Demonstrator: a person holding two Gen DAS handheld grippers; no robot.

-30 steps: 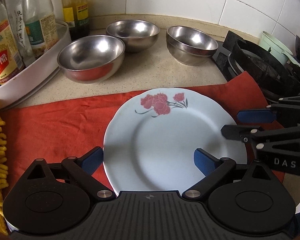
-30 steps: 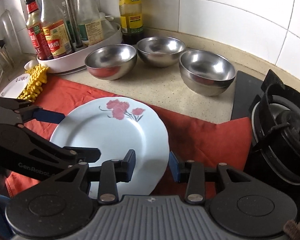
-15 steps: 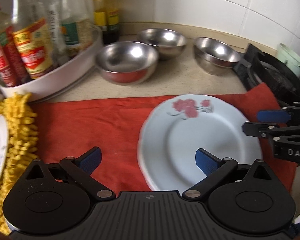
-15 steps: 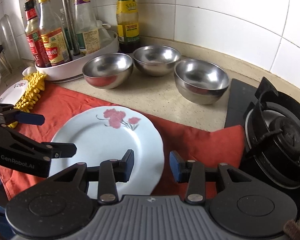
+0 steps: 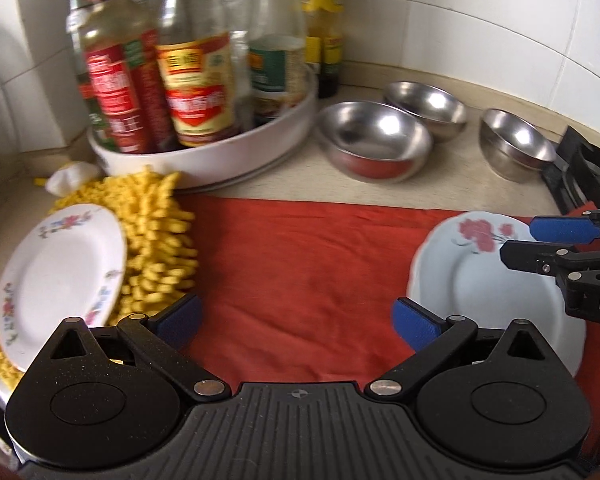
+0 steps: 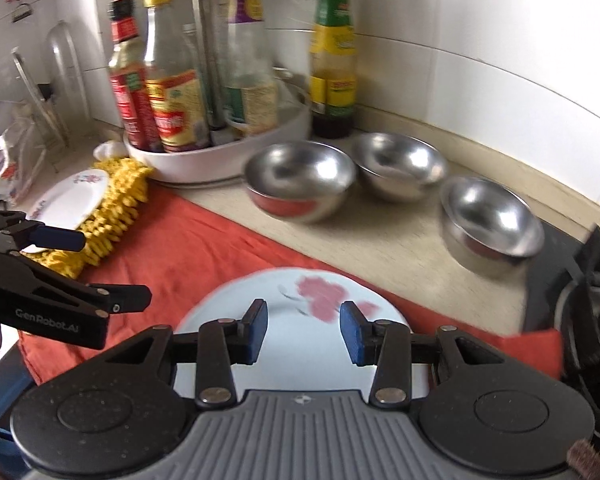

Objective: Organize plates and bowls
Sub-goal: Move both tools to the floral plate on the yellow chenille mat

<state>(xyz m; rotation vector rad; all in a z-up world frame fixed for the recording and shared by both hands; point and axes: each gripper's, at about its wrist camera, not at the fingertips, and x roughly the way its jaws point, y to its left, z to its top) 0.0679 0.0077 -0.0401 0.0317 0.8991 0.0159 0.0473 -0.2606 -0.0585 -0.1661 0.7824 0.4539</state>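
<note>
While the pale blue plate (image 6: 300, 360) lay flat on the red cloth (image 5: 300, 264) spread over the table (image 6: 400, 240), neither claw was seen to hold anything. The left claw (image 5: 296, 320) was spread wide over bare cloth, with nothing between its jaws. The right claw (image 6: 303, 330) was held narrowly apart above the blue plate, its pads clear of the rim. A second plate, the white floral plate (image 5: 56, 276), rested tilted against the yellow duster (image 5: 156, 240) at the left edge of the table. Three steel bowls (image 5: 374, 144) stood separately, unstacked, near the tiled wall beside the white bottle tray (image 5: 220, 160). The step in hand was judged to be a transfer between items: one plate set down, the next still to be fetched. For the next move, the left claw would probably need to be brought to the raised rim of the floral plate, so that it could be stacked on the blue one.
</note>
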